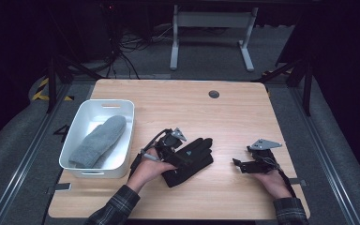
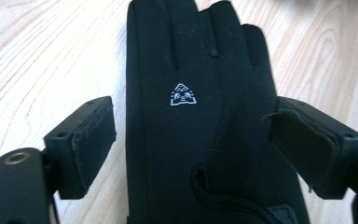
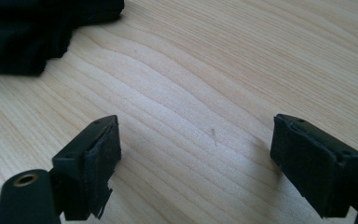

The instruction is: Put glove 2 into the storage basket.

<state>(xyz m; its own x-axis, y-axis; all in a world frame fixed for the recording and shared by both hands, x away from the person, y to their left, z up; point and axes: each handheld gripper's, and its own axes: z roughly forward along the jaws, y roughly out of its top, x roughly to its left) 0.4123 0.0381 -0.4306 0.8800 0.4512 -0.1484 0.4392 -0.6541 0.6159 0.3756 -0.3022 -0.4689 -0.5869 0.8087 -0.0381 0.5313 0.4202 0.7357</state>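
Black glove (image 2: 200,116) flat on the counter (image 1: 225,112), left gripper (image 2: 193,140) right over it

Left jaws wide, straddling the glove's palm, pads not pressing it. Right gripper (image 3: 196,158) is well apart, jaws wide over bare wood. Grey mitten (image 1: 98,140) sits in the bin (image 1: 126,136).

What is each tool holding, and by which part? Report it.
Nothing. The left tool stands open astride the black glove, pads not pressing. The right tool is open over the table.
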